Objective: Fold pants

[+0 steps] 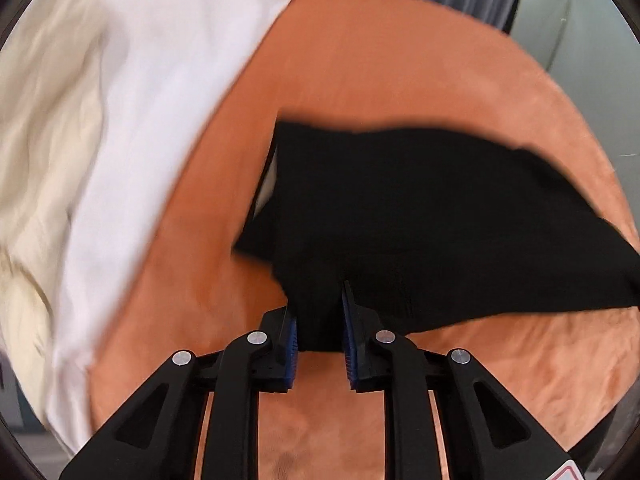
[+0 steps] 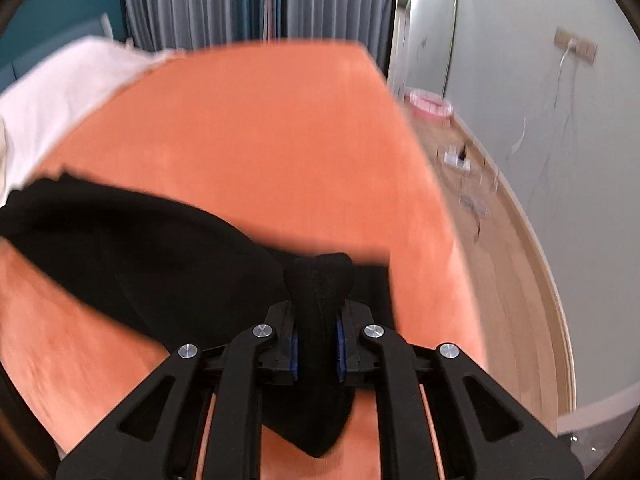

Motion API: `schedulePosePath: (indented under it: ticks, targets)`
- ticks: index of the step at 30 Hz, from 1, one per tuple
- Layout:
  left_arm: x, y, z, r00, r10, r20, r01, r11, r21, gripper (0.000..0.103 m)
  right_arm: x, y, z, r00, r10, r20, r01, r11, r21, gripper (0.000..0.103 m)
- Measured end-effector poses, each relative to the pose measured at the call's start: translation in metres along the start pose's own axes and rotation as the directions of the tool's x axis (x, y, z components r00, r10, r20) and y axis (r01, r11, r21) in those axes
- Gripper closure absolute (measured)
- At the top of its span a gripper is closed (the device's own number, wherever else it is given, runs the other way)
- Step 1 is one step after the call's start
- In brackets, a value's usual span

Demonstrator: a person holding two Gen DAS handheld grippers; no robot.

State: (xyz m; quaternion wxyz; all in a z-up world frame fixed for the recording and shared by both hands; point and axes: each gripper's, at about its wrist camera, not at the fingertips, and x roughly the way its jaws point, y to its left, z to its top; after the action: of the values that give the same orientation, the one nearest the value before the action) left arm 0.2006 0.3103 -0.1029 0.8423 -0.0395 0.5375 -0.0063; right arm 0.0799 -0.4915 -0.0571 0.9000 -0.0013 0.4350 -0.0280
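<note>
The black pants (image 1: 420,216) hang lifted over an orange blanket (image 1: 380,60). My left gripper (image 1: 319,320) is shut on a bunched edge of the pants, which spread away to the right in its view. My right gripper (image 2: 317,320) is shut on another bunched part of the pants (image 2: 120,236), with a fold of cloth sticking up between its blue pads (image 2: 341,344) and a tail hanging below. In the right wrist view the pants stretch away to the left. Both views are motion-blurred.
White and cream bedding (image 1: 100,140) lies on the left of the bed, also at the far left in the right wrist view (image 2: 52,84). The orange blanket's (image 2: 260,128) right edge drops to a wooden floor (image 2: 508,248) with cables and a pink dish (image 2: 428,104). Curtains (image 2: 200,0) hang behind.
</note>
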Motion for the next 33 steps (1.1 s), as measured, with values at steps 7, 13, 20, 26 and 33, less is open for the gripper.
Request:
schedulePosePath:
  ticks: [7,13,20,26,33]
  targets:
    - [0.001,0.004,-0.025,0.999,0.048,0.025,-0.047,0.997,-0.057,0.066,-0.024,-0.005,-0.042,1.0,-0.005,0.018,0.004,0.999,0.036,0.029]
    - [-0.044,0.021,-0.05,0.982,0.162,0.1,-0.153,0.984,-0.094,0.045,-0.084,-0.06,-0.044,0.985,0.061,0.163,-0.1,0.965,0.243,0.018]
    - [-0.094,-0.045,-0.072,0.971,0.079,0.225,-0.062,0.995,-0.081,0.038,-0.04,-0.061,-0.021,0.981,0.18,0.075,-0.195,0.935,0.296,0.054]
    - [-0.108,-0.129,-0.069,0.963,-0.031,0.267,0.03,1.0,0.007,0.036,-0.074,0.006,0.04,0.976,0.039,0.213,-0.02,0.996,-0.088,0.091]
    - [-0.099,-0.179,-0.088,0.96,-0.09,0.265,0.076,0.995,0.064,0.029,-0.07,0.015,-0.042,0.878,-0.286,0.384,0.438,0.803,-0.404,0.029]
